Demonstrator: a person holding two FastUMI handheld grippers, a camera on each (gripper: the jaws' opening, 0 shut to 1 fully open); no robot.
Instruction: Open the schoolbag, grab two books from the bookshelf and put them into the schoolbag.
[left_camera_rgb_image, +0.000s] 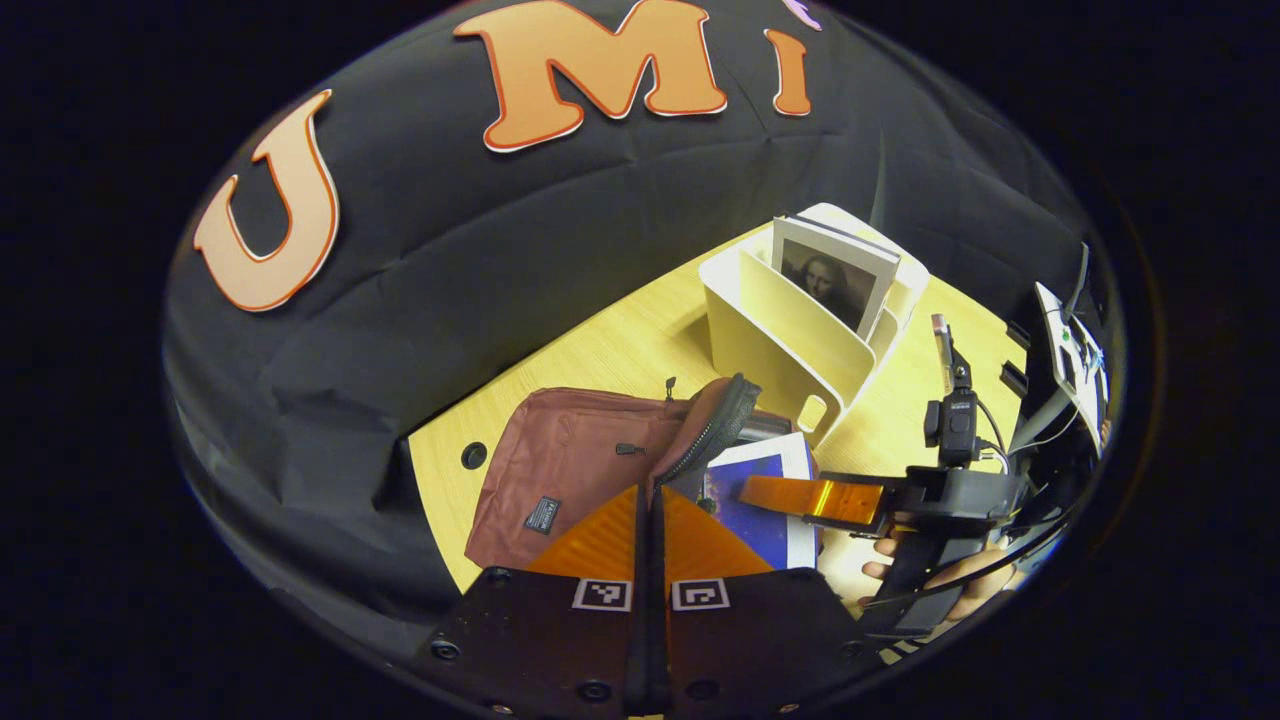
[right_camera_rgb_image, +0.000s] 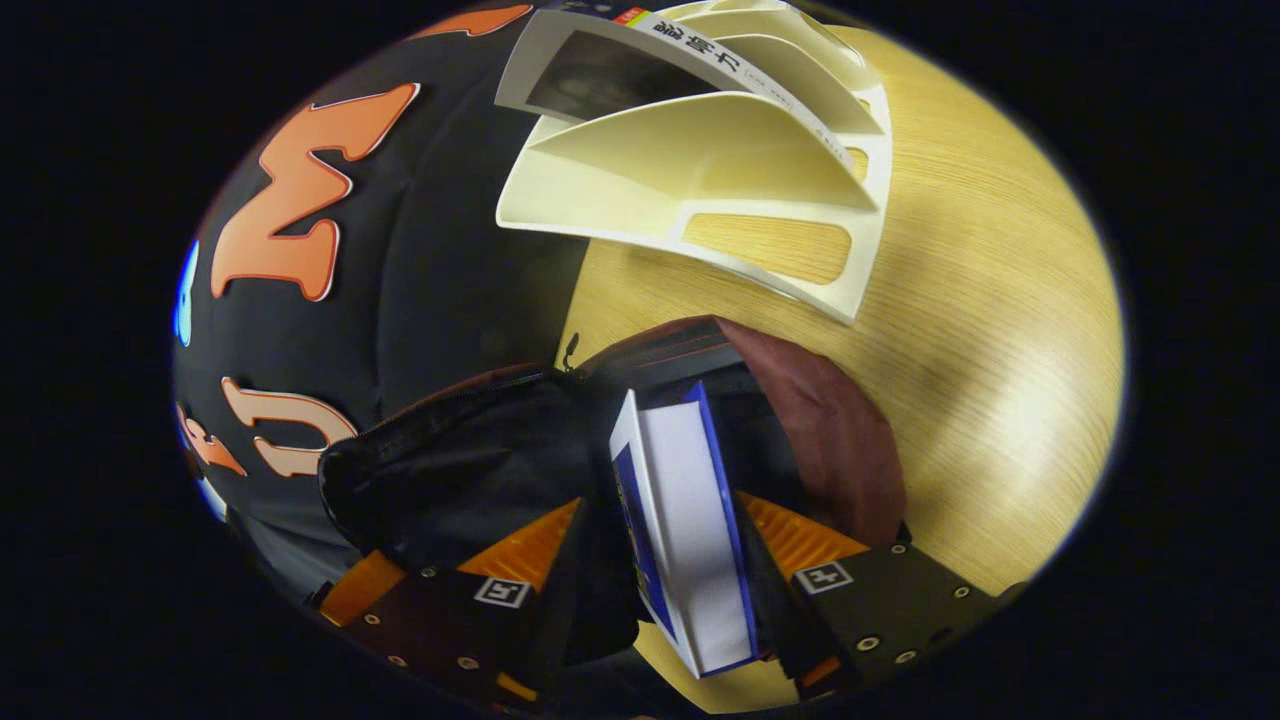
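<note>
Worktop: pale wood-grain worktop (right_camera_rgb_image: 1000, 330) in a booth hung with black cloth; its far edge meets the cloth, and there is bare wood to the right of the bookshelf.
Schoolbag: maroon schoolbag (left_camera_rgb_image: 570, 465) lies flat, zipper mouth agape, a small label patch too small to read.
Bookshelf: cream bookshelf (left_camera_rgb_image: 790, 345) stands just behind the bag, one portrait-cover book (left_camera_rgb_image: 835, 275) upright in a slot.
Right tool (right_camera_rgb_image: 680, 590): grasping a blue-and-white book (right_camera_rgb_image: 690, 540) at the bag's mouth.
Left tool (left_camera_rgb_image: 650, 545): clenched, fingers together over the bag's edge.

Light wood table (left_camera_rgb_image: 620, 350): maroon schoolbag (left_camera_rgb_image: 570, 470) lying flat, cream bookshelf (left_camera_rgb_image: 790, 340) standing just beside.
</note>
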